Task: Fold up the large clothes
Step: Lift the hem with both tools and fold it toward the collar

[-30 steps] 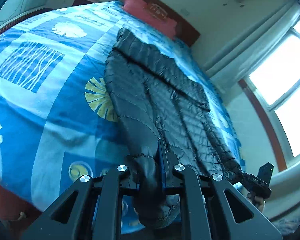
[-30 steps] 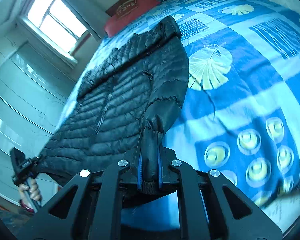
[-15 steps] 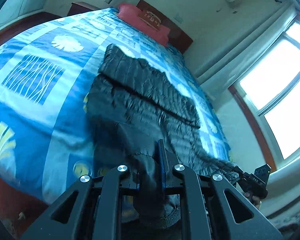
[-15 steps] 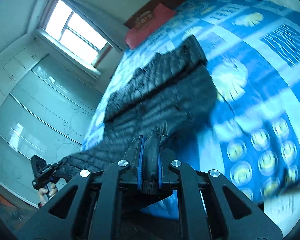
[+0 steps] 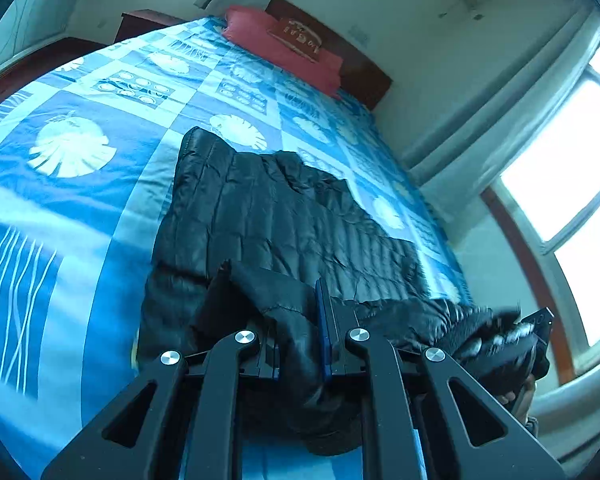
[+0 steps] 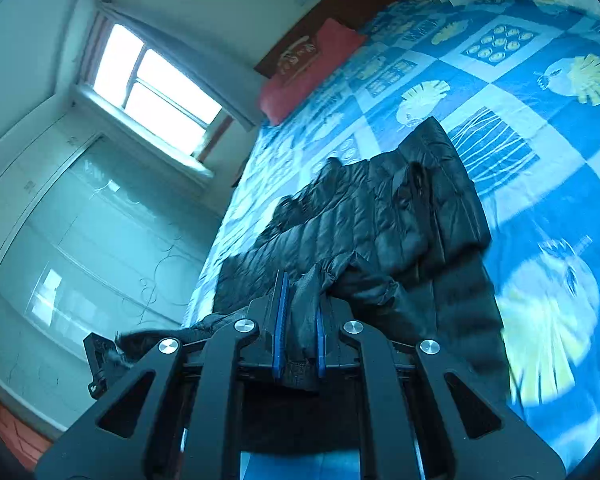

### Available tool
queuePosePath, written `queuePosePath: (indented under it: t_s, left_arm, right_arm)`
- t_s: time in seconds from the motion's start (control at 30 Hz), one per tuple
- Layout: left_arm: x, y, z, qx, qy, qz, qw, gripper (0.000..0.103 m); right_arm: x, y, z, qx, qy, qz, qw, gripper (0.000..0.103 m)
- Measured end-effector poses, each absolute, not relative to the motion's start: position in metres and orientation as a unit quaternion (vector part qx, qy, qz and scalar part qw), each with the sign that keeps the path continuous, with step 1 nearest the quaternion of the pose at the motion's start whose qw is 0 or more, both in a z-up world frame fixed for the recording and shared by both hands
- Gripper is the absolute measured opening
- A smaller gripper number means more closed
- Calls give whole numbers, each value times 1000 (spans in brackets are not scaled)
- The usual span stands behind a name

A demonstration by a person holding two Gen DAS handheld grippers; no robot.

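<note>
Item: black quilted puffer jacket (image 5: 284,216), glossy, stitched in narrow channels, large. Lies on a bed (image 5: 100,184) covered in blue-and-white patchwork with pale leaf prints, straight ahead of both grippers. Near part doubled over the far part, bunched and creased along the fold; far end reaching toward a red pillow (image 5: 284,46) at a dark headboard.

Left gripper (image 5: 300,344): clamped tight on a fold of jacket fabric, blue pad pressed against it, cloth spilling below the fingers. Right gripper (image 6: 298,336): likewise closed on a cuff-like end of the jacket, blue pads squeezing it from both sides.

Change against the earlier frames: jacket then stretched out long and flat toward the pillow; now shorter, with the gripped ends carried forward over the body. Both grippers nearer the middle of the bed than before, grips unchanged.

Poorly seen: opposite gripper in each view only a dark blurred shape at the edge, right one (image 5: 532,332) smeared together with jacket cloth and a bit of a hand below it. Sleeves and hem not separable within the bunched mass. Fabric under each gripper cut off by the black linkage. Window (image 6: 156,88) overexposed; pale glossy wardrobe panels (image 6: 80,248) beside the right gripper.
</note>
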State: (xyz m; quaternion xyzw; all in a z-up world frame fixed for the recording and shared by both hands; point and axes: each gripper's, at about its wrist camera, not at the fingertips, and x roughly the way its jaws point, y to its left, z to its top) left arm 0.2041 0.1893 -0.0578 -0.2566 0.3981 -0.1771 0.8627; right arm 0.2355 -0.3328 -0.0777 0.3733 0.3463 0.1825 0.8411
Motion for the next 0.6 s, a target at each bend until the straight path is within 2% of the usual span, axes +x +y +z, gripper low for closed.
queuePosePath:
  t_s: [0.33,0.6]
  left_arm:
    - [297,182,-122,-257,447,-161,841,16]
    - [315,183,-133,-279,450,-166,832,21]
  right_arm:
    - [330,-336,-153,393,407,134,813,13]
    - [340,-337,-165,396,411,130,811,21]
